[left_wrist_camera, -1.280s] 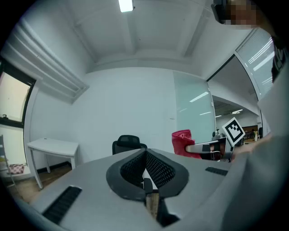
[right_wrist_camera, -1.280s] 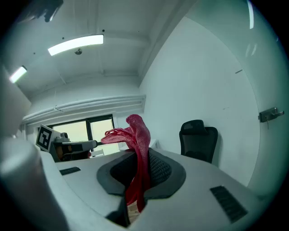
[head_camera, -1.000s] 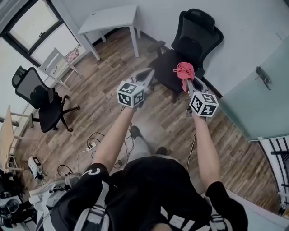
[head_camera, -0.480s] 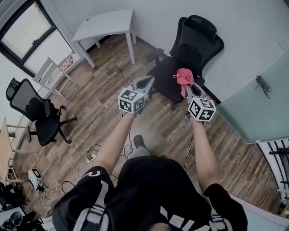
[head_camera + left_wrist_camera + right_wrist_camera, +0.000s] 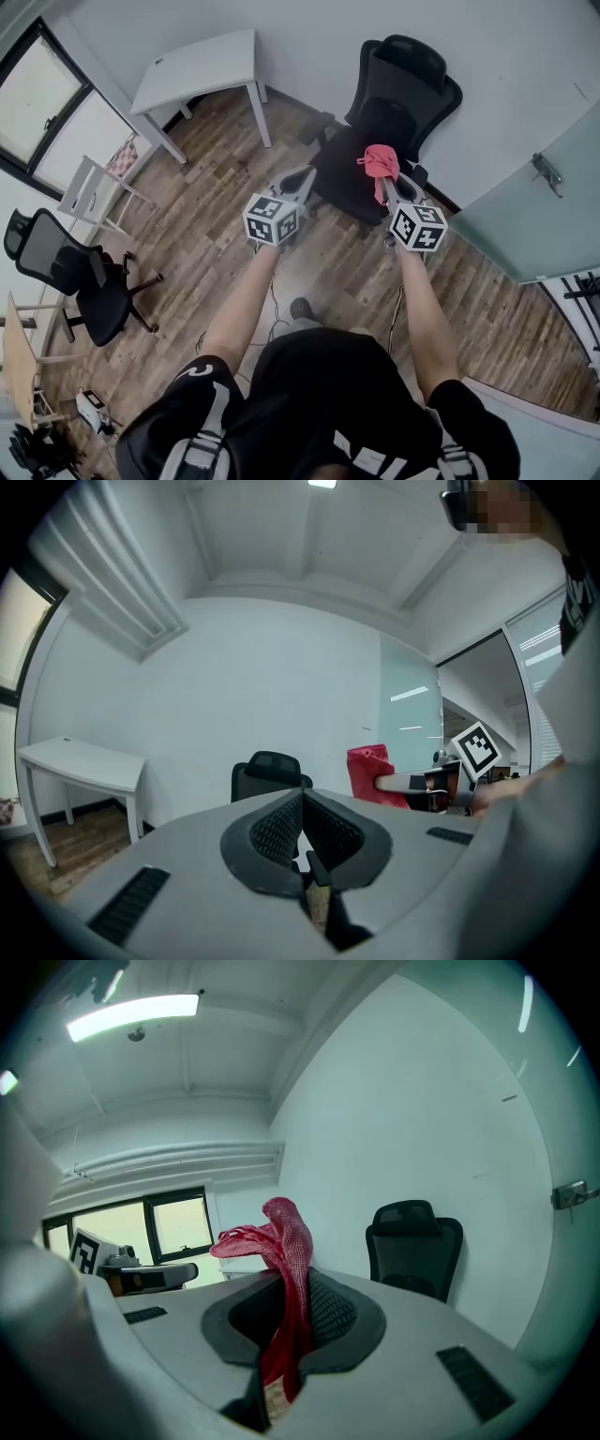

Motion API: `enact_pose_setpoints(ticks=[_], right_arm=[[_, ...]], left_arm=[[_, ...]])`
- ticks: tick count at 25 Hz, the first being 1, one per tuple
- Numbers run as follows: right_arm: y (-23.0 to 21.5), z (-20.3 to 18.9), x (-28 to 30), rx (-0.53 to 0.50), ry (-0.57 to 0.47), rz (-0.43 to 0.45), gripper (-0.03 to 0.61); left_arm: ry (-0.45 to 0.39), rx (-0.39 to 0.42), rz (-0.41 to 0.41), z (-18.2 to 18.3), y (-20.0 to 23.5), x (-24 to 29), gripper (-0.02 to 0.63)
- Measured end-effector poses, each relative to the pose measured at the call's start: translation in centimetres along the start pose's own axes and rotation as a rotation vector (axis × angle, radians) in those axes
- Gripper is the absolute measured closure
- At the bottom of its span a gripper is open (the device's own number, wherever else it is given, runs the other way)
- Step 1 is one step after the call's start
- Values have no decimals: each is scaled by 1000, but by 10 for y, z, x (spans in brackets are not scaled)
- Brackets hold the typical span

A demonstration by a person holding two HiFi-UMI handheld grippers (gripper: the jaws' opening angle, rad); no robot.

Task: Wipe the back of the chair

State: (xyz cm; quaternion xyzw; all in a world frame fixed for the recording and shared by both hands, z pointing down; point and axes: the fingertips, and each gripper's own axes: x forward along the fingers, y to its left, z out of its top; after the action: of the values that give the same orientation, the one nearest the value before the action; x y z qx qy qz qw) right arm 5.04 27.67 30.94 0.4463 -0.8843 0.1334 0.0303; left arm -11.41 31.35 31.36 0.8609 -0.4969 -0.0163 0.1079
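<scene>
We see a black high-back office chair on the brown wood-plank floor, against the pale wall, with its back and headrest upright and facing us.

The right claw is clamped on a red mesh cloth. In the right gripper view the cloth is pinched between the two dark ribbed pads and its loose end sticks up above the tips. In the head view the cloth lines up over the chair's seat, in front of the chair back. In the right gripper view the chair stands clear to the side of the cloth, so we see no contact with the back.

The left claw is closed with nothing in it. The left gripper view shows its pads meeting at the tip, pointed toward the chair. It sits just left of the chair's seat, near the armrest and apart from the right claw. Both forearms are stretched forward toward the chair.

A white rectangular table stands left of the chair along the same wall. A frosted glass door with a metal handle is right of the chair. A second black office chair on castors is well left of the first chair, near the dark-framed window.
</scene>
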Motion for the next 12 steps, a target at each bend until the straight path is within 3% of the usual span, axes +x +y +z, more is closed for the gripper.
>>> enact_pose_setpoints(ticks=[7,12], right_arm=[[6,0,27,-8,9,-30,515],[-16,5,48,-5,15,-43,515]], left_arm=[[3,-13,-31,2,30,11,589],[3,-17,-42,5,40,42,590]])
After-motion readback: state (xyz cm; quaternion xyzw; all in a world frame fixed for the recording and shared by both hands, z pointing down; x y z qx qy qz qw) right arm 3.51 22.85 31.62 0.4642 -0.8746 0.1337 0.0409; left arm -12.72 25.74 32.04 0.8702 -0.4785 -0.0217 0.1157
